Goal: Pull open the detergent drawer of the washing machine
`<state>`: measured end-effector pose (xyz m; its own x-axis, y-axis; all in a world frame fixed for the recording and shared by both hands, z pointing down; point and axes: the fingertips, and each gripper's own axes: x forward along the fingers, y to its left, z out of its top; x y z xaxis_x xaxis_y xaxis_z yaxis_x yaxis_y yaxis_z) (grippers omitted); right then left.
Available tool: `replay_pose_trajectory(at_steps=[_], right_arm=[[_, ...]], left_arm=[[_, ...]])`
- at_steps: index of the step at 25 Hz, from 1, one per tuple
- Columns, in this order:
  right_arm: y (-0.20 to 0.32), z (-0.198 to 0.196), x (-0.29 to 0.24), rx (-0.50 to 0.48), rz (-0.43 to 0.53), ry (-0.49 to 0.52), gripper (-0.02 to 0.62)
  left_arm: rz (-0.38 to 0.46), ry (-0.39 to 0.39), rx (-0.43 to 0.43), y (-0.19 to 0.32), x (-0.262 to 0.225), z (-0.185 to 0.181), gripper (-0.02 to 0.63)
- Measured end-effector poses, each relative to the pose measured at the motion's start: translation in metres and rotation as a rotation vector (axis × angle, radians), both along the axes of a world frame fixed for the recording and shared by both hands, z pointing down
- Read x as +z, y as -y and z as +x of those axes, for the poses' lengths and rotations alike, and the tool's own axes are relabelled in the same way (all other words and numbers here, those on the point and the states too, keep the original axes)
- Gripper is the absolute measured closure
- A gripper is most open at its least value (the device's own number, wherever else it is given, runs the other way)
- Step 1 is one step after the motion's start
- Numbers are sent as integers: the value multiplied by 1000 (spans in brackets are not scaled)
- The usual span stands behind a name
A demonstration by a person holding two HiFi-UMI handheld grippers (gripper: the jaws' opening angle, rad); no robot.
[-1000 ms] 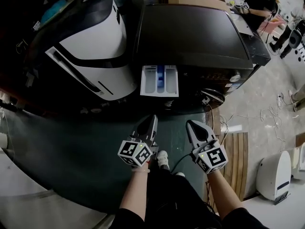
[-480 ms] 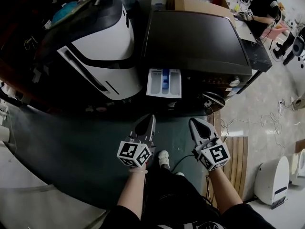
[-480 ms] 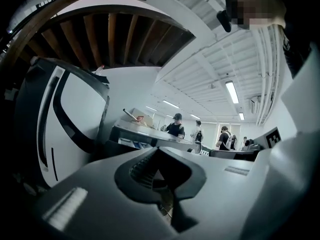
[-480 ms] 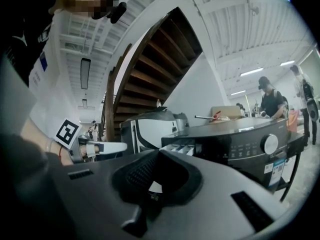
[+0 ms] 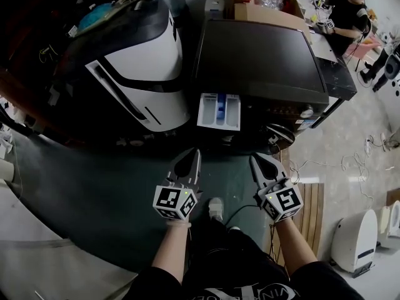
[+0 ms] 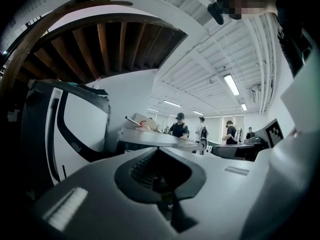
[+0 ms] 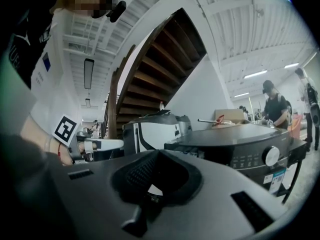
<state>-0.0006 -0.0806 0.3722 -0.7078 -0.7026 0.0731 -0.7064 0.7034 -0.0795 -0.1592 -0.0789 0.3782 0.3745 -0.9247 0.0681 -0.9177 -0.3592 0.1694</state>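
The black washing machine (image 5: 259, 55) stands ahead of me, seen from above in the head view. Its white detergent drawer (image 5: 219, 111), with a blue middle compartment, sticks out of the front at the upper left. Both grippers hang over the dark floor, well short of the drawer and touching nothing. My left gripper (image 5: 194, 153) has its jaws shut and empty, and so does my right gripper (image 5: 255, 159). In the left gripper view the left gripper (image 6: 160, 151) points level at the machine's top edge. In the right gripper view the right gripper (image 7: 157, 154) faces the control panel (image 7: 260, 159).
A white and black appliance (image 5: 137, 61) stands close on the machine's left. A cardboard box (image 5: 269, 8) sits behind the machine, and people work at a table (image 5: 340, 5) at the back right. A wooden slatted board (image 5: 309, 205) and loose cables lie on the floor at the right. My shoe (image 5: 215, 208) is below.
Both grippers have risen a little, and the left one has rolled slightly. The machine sits lower in the head view. The drawer stays pulled out.
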Motion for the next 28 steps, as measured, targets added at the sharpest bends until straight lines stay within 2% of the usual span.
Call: replay_pose_trajectory(at_steps=[12,28], right_arm=[[-9,0,-27,-5,24,1,583],[-16,8,-53,11,62,11,583]], left_arm=[[19,44,-40,-20,-26,-13,597],[47,65,-76,-34,-49,-20,597]])
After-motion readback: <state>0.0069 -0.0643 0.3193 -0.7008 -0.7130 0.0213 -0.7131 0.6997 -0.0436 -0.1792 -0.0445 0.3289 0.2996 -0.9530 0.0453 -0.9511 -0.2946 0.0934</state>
